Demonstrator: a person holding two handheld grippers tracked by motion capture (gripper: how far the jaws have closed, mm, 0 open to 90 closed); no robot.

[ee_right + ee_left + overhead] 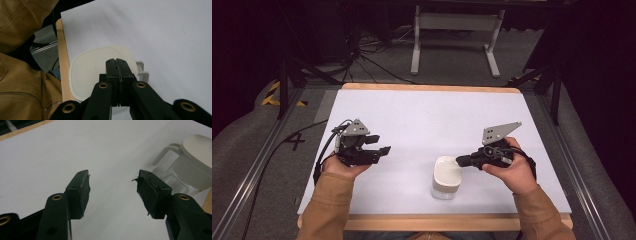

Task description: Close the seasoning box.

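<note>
A clear jug (447, 177) with a cream lid stands near the front edge of the white table (427, 120). My right gripper (458, 160) is shut with nothing between its jaws, its tips over the right edge of the lid. In the right gripper view the closed tips (116, 61) lie above the lid (87, 70), with the jug's handle (141, 68) just beyond; whether they touch the lid I cannot tell. My left gripper (384, 150) is open and empty, well to the left of the jug. The left gripper view has its gripper (112, 176) apart, the jug (192, 162) at the right.
The table's wooden rim (432, 221) runs along the front, close to the jug. Brown sleeves (327, 210) come in from the bottom. A white stand (457, 30) and cables lie on the floor behind the table. Bare white surface spreads across the middle and back.
</note>
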